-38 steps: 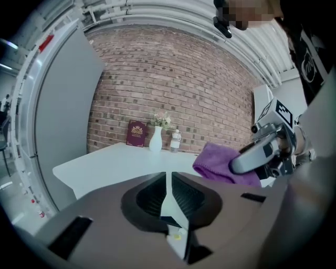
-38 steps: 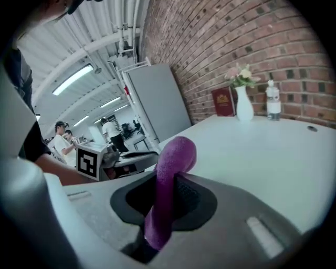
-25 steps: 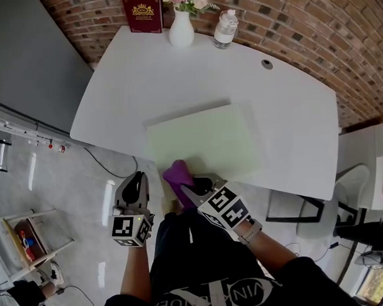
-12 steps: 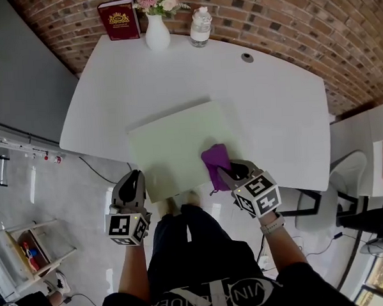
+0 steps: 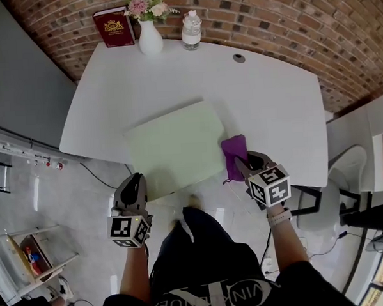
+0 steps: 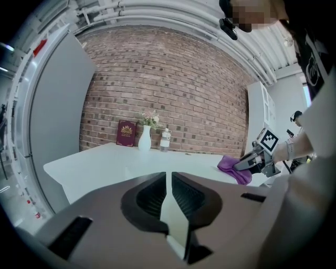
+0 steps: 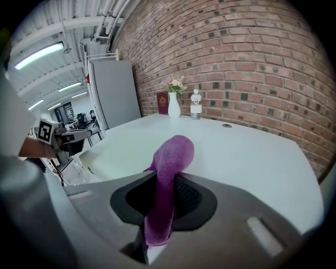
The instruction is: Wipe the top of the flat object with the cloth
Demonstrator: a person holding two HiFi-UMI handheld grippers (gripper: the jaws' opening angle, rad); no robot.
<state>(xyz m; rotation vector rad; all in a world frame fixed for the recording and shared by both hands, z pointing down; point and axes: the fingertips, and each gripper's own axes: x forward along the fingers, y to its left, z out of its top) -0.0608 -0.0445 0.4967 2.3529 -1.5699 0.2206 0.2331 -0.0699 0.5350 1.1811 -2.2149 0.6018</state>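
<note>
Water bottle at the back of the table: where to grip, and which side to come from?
Probably take the water bottle around its body, below the cap, coming in level from the near side of the table. It stands upright, with the brick wall close behind and the vase beside it.

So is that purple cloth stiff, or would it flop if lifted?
Probably floppy: the soft purple cloth curls over beyond the right gripper pinching it. Likely light, since one pinched fold holds it. Its fuzzy surface probably resists slipping.
</note>
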